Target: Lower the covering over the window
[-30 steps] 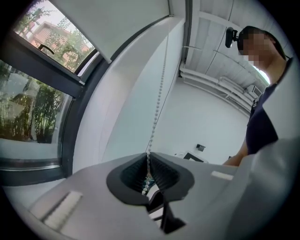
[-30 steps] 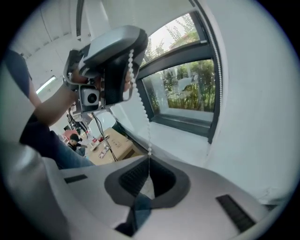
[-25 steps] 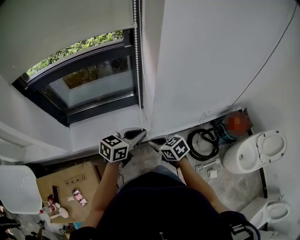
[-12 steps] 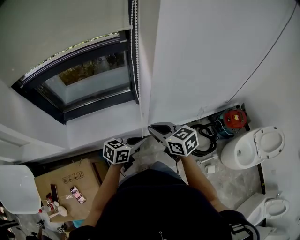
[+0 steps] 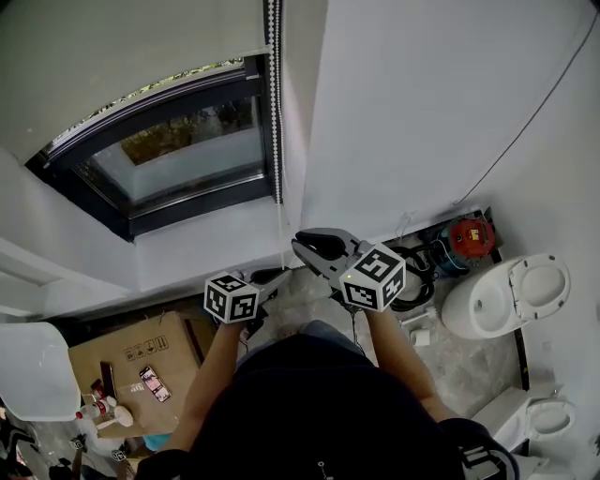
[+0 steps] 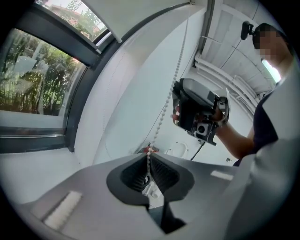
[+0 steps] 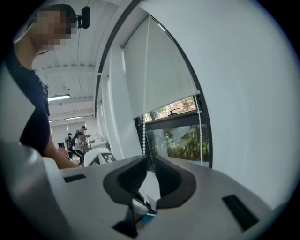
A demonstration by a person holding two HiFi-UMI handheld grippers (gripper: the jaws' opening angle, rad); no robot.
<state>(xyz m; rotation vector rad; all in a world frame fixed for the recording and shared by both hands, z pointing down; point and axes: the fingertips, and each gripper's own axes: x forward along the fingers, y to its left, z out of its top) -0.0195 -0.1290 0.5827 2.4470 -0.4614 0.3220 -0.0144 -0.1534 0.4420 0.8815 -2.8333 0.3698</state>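
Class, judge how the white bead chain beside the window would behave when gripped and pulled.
Probably floppy: the bead chain kinks where the left tool clamps it. Likely light: its beads look tiny. Rounded beads may slip between pads.

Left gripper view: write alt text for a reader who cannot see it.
The left gripper is shut on a white bead chain that runs up toward a roller blind. A dark-framed window with greenery outside is at left; a hand holds the right gripper at right.
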